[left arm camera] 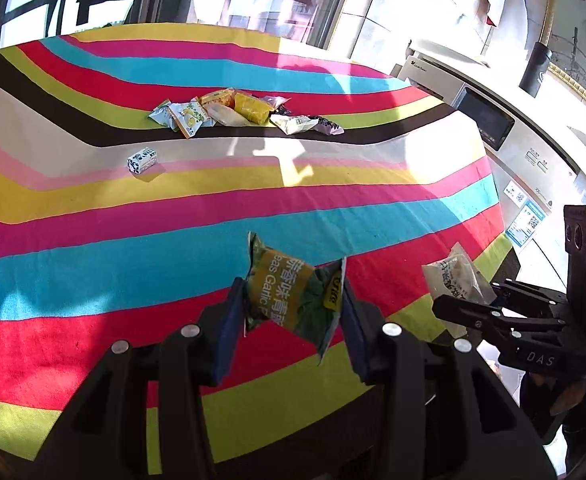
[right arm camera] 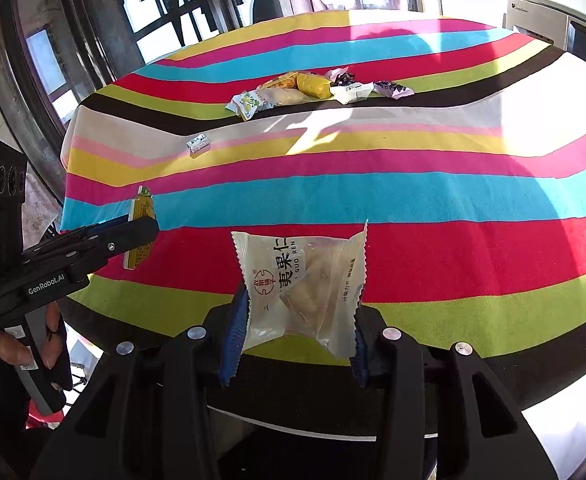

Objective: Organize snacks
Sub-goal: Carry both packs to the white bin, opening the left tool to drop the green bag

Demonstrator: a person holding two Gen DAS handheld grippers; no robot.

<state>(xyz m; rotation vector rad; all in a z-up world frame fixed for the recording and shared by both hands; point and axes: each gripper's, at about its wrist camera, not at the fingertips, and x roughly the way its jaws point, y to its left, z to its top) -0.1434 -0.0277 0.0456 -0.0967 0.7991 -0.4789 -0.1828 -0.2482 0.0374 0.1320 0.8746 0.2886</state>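
Observation:
My left gripper [left arm camera: 291, 304] is shut on a green and yellow garlic-pea packet [left arm camera: 289, 292], held above the striped tablecloth [left arm camera: 93, 264] near its front edge. My right gripper [right arm camera: 299, 304] is shut on a clear white packet with red print [right arm camera: 305, 284], also lifted over the front of the table. The white packet [left arm camera: 455, 280] and right gripper [left arm camera: 469, 300] show at the right of the left wrist view. The green packet [right arm camera: 141, 228] and left gripper [right arm camera: 139, 230] show at the left of the right wrist view. A heap of several snack packets [left arm camera: 233, 114] lies far across the table.
A small blue and white box [left arm camera: 142, 160] sits alone on the cloth, left of centre. A white appliance [left arm camera: 493, 120] stands beyond the table's right side. Windows run behind the table. A person's hand [right arm camera: 25, 344] grips the left handle.

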